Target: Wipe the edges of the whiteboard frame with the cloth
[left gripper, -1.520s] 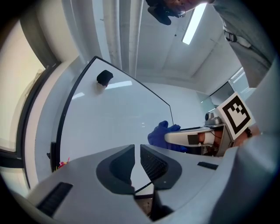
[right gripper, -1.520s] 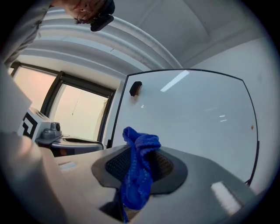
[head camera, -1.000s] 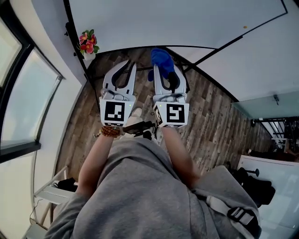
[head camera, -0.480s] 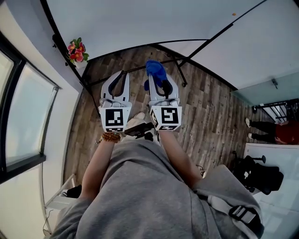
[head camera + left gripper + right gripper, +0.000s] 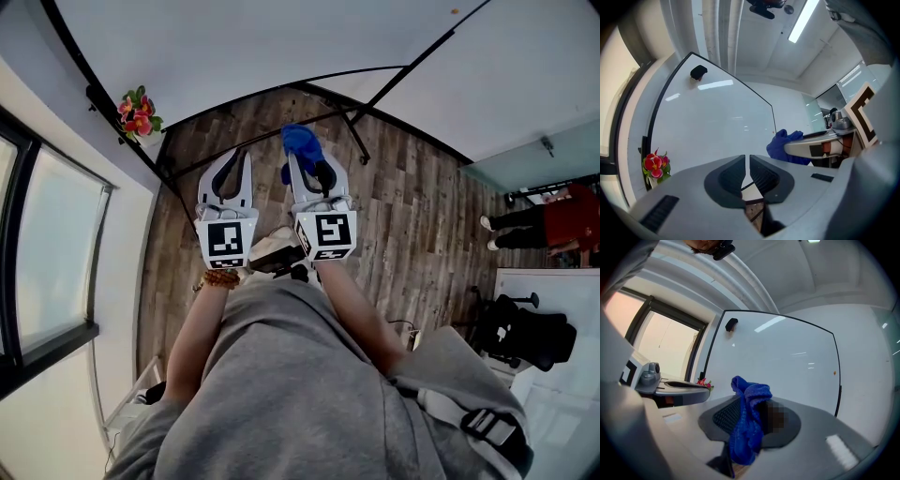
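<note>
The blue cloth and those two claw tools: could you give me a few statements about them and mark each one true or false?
1. The right gripper is shut on the blue cloth. True.
2. The left gripper holds a second cloth. False: its jaws are together with nothing between them.
3. The blue cloth is pressed against the whiteboard frame. False: it is held in the air, apart from the frame.
4. Red flowers stand beside the whiteboard frame. True.
</note>
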Action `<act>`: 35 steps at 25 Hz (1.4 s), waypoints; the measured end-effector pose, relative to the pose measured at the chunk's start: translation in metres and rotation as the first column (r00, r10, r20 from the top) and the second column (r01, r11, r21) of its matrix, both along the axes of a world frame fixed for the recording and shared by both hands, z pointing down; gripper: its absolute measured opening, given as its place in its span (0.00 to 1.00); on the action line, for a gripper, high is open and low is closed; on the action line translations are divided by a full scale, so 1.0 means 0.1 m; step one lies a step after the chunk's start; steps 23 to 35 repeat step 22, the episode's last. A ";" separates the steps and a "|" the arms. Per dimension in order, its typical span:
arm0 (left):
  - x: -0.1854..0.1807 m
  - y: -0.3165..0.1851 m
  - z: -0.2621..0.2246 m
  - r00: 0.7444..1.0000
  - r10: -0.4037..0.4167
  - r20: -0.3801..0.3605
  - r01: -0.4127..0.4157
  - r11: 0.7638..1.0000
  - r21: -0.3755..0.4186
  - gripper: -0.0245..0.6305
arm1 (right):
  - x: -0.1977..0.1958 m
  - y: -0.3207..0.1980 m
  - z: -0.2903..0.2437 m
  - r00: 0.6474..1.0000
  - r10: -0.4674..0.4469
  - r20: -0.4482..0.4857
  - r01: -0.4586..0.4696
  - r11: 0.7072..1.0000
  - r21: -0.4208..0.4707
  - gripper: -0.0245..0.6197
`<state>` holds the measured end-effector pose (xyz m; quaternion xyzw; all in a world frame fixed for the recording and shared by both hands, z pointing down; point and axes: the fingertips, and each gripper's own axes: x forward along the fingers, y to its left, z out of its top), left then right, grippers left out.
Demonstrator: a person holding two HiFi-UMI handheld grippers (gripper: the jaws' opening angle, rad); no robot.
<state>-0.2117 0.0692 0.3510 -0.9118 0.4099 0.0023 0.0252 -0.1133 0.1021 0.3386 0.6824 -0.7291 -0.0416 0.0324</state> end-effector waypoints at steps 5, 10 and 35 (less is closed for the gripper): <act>0.09 0.00 0.01 1.000 0.018 0.000 -0.018 1.000 -0.003 0.09 | 0.12 0.03 0.02 1.000 0.023 0.005 -0.023 1.000 -0.007 0.23; 0.18 0.00 0.02 0.999 0.038 0.000 -0.038 0.999 -0.004 0.09 | 0.21 0.04 0.04 0.999 0.044 0.006 -0.044 0.999 -0.018 0.23; 0.35 -0.01 0.05 0.998 0.067 -0.012 -0.067 0.998 -0.018 0.09 | 0.37 0.07 0.12 0.998 0.069 0.005 -0.069 0.997 -0.045 0.23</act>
